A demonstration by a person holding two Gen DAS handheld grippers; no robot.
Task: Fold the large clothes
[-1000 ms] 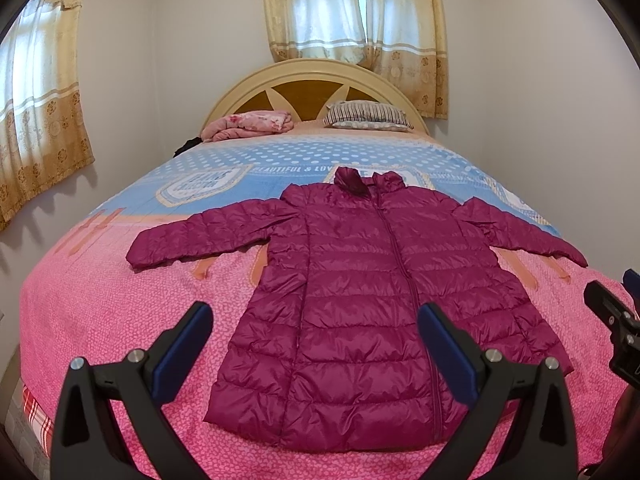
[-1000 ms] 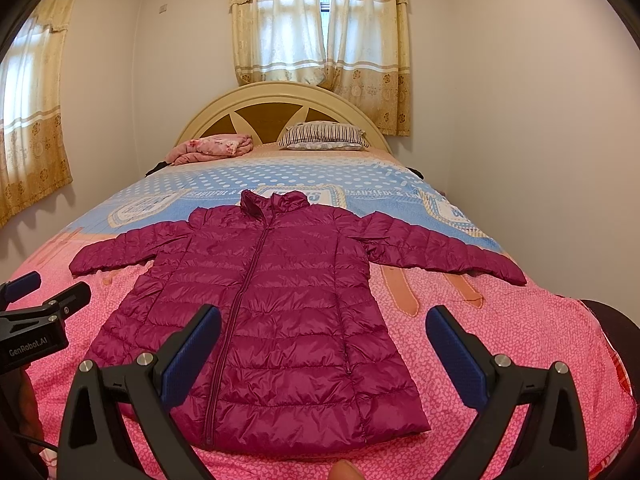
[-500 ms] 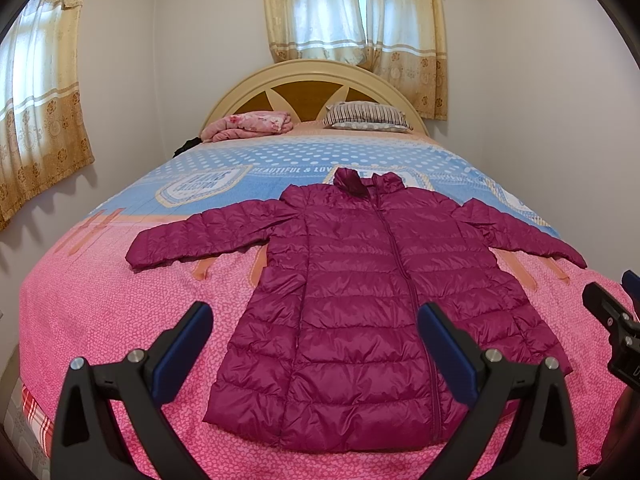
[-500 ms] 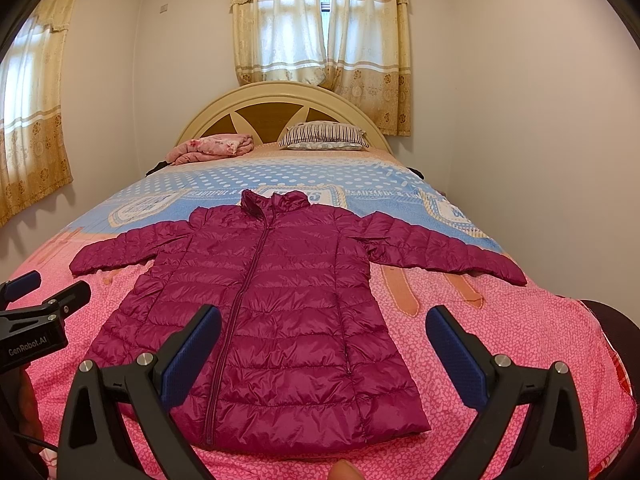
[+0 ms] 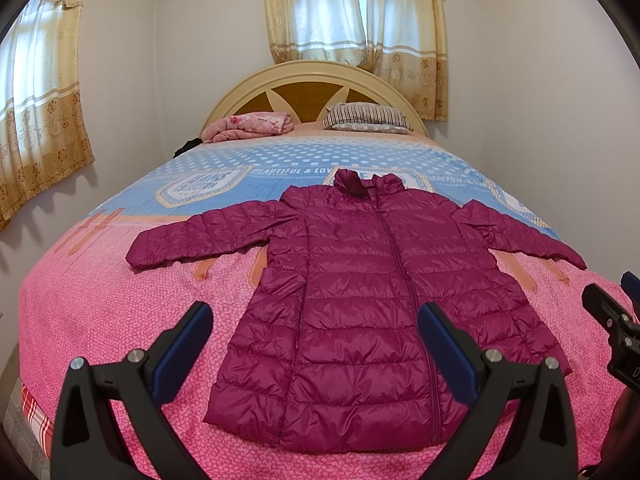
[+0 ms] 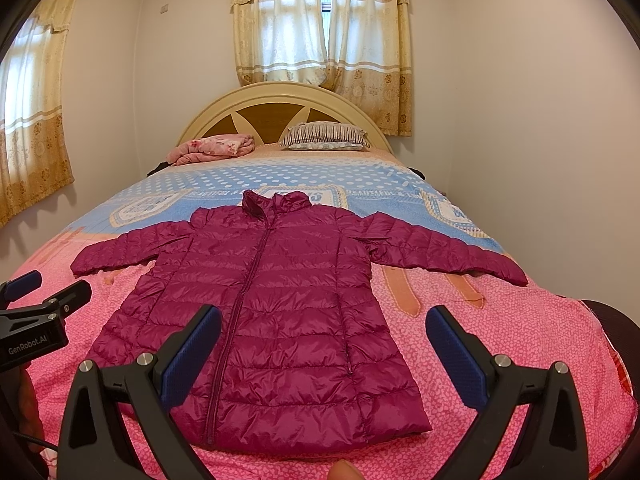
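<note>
A magenta quilted puffer jacket (image 5: pixel 360 292) lies flat and zipped on the bed, collar toward the headboard, both sleeves spread out sideways; it also shows in the right wrist view (image 6: pixel 264 312). My left gripper (image 5: pixel 316 328) is open and empty, held above the jacket's hem near the foot of the bed. My right gripper (image 6: pixel 324 332) is open and empty, above the hem's right part. Each gripper shows at the edge of the other's view: the right one (image 5: pixel 612 320), the left one (image 6: pixel 40 304).
The bed (image 5: pixel 100 300) has a pink and blue cover. A folded pink blanket (image 5: pixel 248 126) and a striped pillow (image 5: pixel 366 118) lie by the rounded headboard (image 5: pixel 312 84). Walls stand close on both sides; curtained windows (image 5: pixel 352 12) are behind and to the left.
</note>
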